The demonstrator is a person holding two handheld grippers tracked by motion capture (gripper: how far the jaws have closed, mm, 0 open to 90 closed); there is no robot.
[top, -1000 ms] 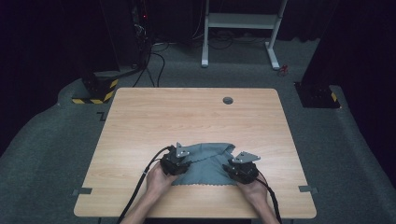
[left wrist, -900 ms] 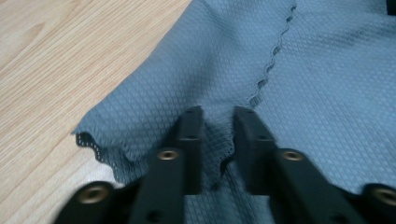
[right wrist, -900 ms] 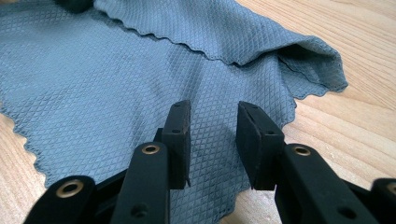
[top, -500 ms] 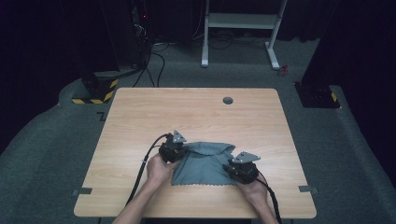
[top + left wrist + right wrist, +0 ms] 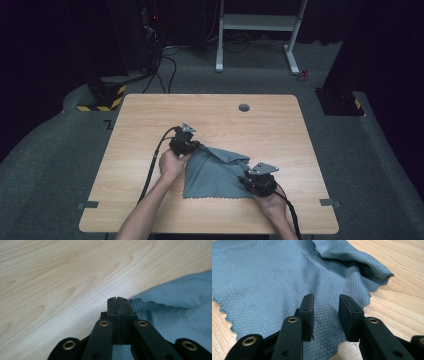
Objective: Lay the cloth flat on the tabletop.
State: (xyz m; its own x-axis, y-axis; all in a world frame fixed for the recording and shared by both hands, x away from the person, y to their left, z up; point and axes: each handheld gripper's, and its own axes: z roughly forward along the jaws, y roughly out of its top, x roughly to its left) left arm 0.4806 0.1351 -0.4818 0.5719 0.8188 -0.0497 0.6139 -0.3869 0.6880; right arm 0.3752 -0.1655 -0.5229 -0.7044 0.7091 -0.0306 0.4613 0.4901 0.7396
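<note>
Grey cloth [image 5: 215, 172] lying partly folded on the wooden table [image 5: 150, 115].
Left gripper [image 5: 186, 142] is pinching the cloth's far-left corner, jaws fully closed on it; right gripper [image 5: 255, 181] is resting at the near-right edge, jaws standing half apart over the fabric.

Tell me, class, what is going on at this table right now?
A person works at a light wooden table with a black two-jaw gripper in each hand, handling a grey-blue textured cloth. The left gripper is shut on the cloth's scalloped edge at its far left corner, pulling that corner out. The right gripper hovers with its jaws open over the cloth's near right part, gripping nothing. The cloth lies mostly flat, with one fold along its far side.
</note>
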